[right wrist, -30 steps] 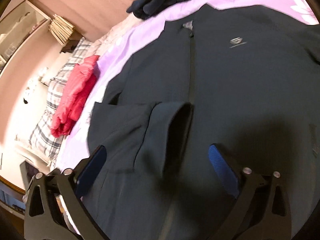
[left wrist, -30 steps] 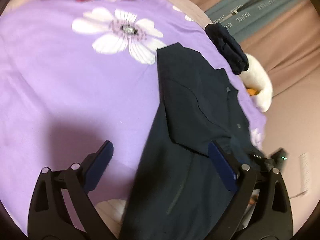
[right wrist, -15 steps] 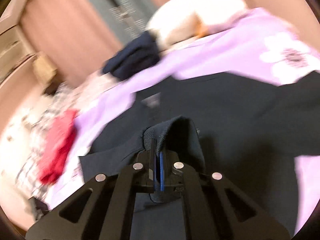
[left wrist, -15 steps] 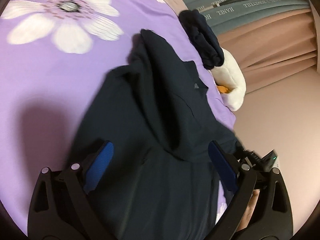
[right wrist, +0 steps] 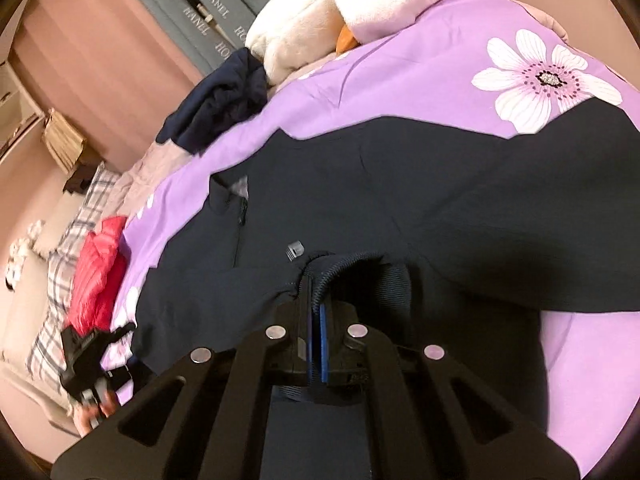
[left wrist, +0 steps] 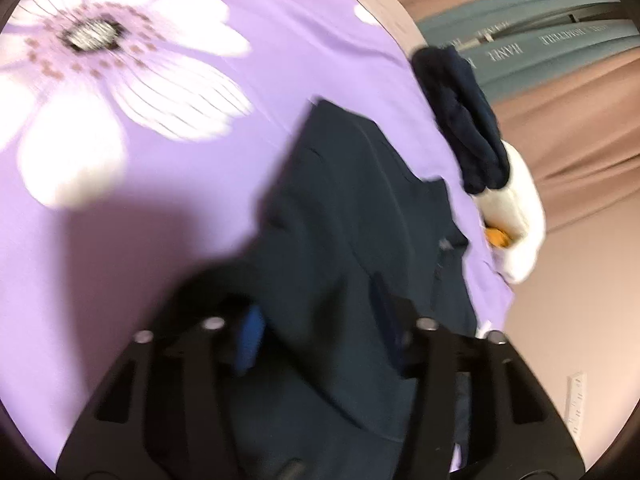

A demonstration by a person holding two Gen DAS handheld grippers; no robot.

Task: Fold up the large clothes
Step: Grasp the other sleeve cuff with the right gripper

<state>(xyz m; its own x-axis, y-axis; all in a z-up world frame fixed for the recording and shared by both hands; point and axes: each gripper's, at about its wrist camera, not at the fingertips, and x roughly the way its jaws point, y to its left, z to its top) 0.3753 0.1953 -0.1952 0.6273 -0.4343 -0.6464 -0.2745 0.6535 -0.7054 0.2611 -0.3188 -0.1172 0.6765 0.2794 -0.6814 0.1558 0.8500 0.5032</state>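
Note:
A dark navy jacket (left wrist: 360, 208) lies spread on the purple bedspread, zip and collar facing up in the right wrist view (right wrist: 400, 200). My right gripper (right wrist: 316, 304) is shut on the jacket's ribbed sleeve cuff (right wrist: 360, 264) and holds it up over the jacket's body. My left gripper (left wrist: 316, 332) hovers low over a raised fold of the jacket. Its jaws are closing with that fabric between them, and a gap shows on both sides of the fold. The picture there is blurred. A hand with a black gripper frame (right wrist: 86, 356) shows at the right wrist view's left edge.
The purple bedspread (left wrist: 120, 240) carries big white flowers. A bundle of dark blue clothing (left wrist: 460, 120) and a white plush toy (left wrist: 520, 216) lie at the bed's far edge. A red garment (right wrist: 96, 272) rests on a plaid pillow (right wrist: 60, 280). Pink curtains hang behind.
My right gripper shut on the sleeve cuff and lifted it over the jacket. My left gripper slid from the bedspread onto the jacket, and its jaws narrowed around a fold.

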